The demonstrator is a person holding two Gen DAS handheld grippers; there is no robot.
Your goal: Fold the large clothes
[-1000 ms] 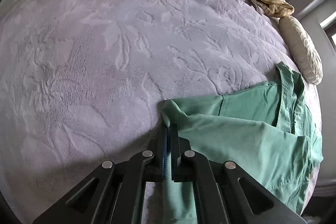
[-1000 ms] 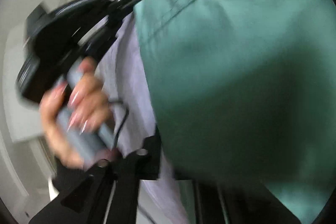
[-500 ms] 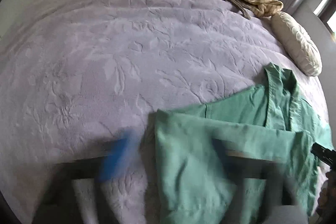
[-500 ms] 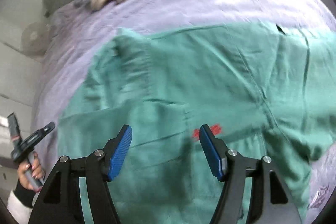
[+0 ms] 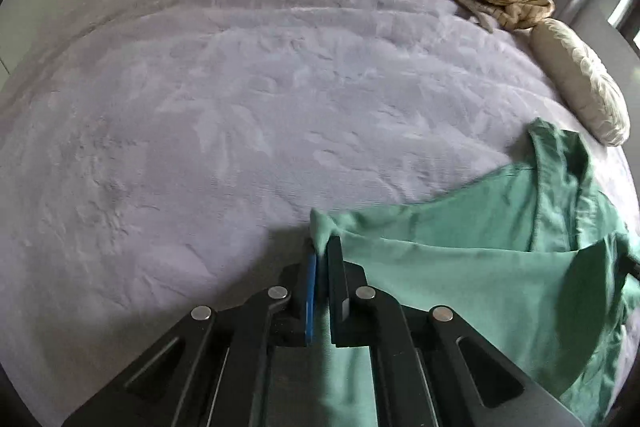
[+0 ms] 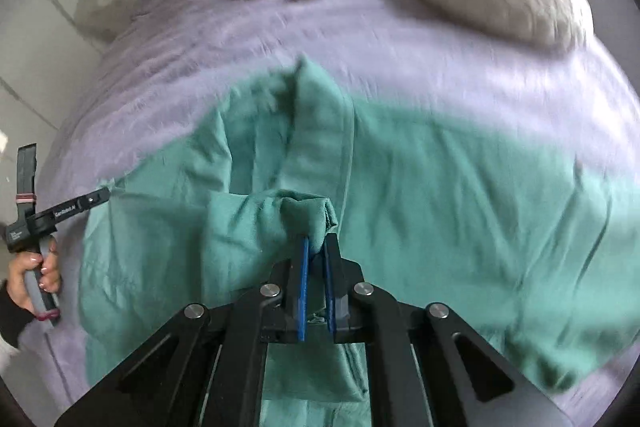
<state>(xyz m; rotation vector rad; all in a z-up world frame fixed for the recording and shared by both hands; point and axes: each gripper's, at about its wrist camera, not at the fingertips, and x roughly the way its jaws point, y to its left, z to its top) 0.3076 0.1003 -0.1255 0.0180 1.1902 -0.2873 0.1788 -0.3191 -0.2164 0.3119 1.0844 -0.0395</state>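
On the lilac bed (image 5: 224, 131), I am pinching the green garment (image 6: 460, 211) with both tools, left tool (image 5: 322, 259) clamping an edge at 6 o'clock, right tool (image 6: 316, 251) gripping a bunched fold, which I judge might slip free under uneven tension.

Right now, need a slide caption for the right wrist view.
Right tongs shut on a bunched fold of the green garment spread over the lavender bedspread.
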